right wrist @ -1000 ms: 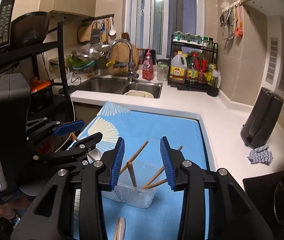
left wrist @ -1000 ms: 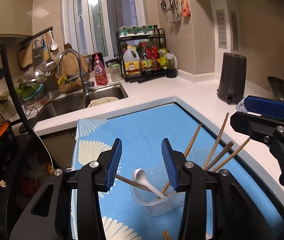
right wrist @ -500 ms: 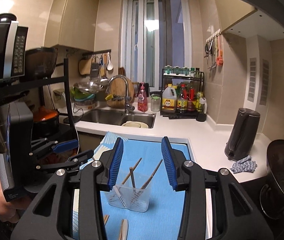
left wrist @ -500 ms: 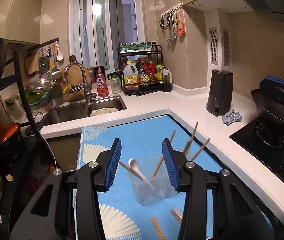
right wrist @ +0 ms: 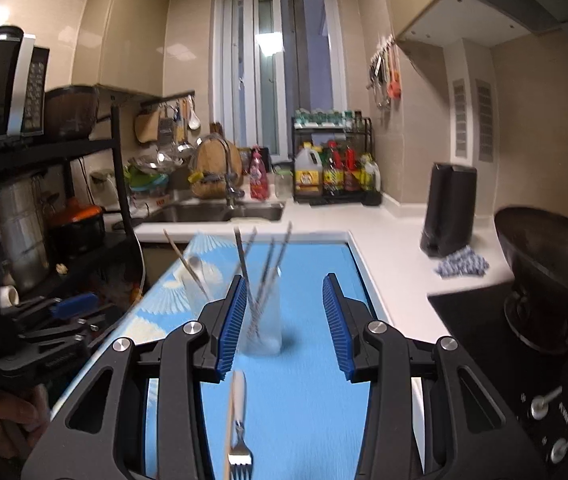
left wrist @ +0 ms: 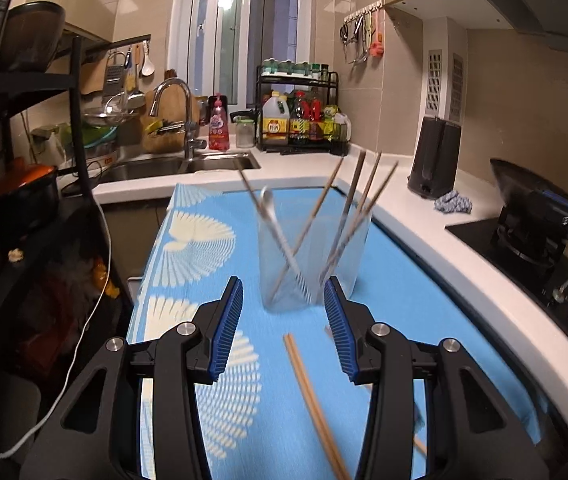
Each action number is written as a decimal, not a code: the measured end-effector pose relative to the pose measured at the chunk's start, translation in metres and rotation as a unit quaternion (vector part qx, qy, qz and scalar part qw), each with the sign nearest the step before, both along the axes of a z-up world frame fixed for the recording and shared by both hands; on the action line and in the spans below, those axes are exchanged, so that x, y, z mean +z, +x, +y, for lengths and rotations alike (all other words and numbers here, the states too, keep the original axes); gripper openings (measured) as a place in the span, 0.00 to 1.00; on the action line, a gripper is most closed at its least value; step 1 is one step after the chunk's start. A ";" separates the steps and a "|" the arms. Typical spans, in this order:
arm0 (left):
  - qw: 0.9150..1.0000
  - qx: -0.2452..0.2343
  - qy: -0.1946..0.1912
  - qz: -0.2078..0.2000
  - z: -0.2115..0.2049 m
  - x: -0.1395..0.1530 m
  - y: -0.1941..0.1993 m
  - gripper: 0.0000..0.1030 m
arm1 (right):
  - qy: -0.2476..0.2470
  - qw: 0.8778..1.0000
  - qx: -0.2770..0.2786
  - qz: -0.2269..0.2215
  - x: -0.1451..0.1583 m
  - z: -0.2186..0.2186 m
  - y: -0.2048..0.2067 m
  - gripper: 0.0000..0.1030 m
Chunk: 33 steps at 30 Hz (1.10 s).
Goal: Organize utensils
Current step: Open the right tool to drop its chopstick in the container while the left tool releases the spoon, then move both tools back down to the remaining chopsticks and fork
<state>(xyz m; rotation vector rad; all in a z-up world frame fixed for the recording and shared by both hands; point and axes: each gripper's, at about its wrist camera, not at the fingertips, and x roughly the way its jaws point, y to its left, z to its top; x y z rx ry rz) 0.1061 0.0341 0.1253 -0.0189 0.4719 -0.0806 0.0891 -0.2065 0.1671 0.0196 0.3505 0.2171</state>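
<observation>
Left tool (left wrist: 283, 327): your jaws stand spread with nothing between the blue pads; only the mat shows in the gap.
Right tool (right wrist: 279, 322): your jaws are likewise spread and pinch nothing.
Clear holder (left wrist: 312, 249): it stands upright on the mat just ahead of your left tool; from your right tool it sits ahead and partly behind the left pad.
Holder contents: several wooden chopsticks (left wrist: 364, 203) lean out of its top, and a white spoon (left wrist: 273, 216) leans toward its left side.
Loose chopsticks (left wrist: 311, 392): a pair lies flat on the mat directly under your left tool, running from just before the holder toward you.
Fork (right wrist: 238, 426): it lies on the mat below your right tool, slightly left of centre, tines toward you.
Blue mat (left wrist: 396, 300): it covers the desk under both tools.
Desk (right wrist: 388, 248): white, continuing to the right of the mat.
Kettle (right wrist: 449, 208): dark, far ahead and right of your right tool, with a checked cloth (right wrist: 462, 267) at its foot.
Sharpness: both views are blurred near the holder.
</observation>
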 end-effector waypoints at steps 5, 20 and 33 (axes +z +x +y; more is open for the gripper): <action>1.000 -0.015 -0.006 0.015 -0.002 -0.041 -0.027 0.21 | 0.009 0.998 0.004 0.054 -0.060 -0.005 -0.006 0.18; 0.996 -0.014 -0.050 0.075 -0.017 -0.127 -0.070 0.16 | 0.036 0.984 0.030 0.173 -0.156 -0.001 -0.019 0.14; 0.997 -0.015 -0.042 0.065 -0.029 -0.136 -0.076 0.16 | 0.004 0.984 0.069 0.166 -0.164 0.038 -0.021 0.16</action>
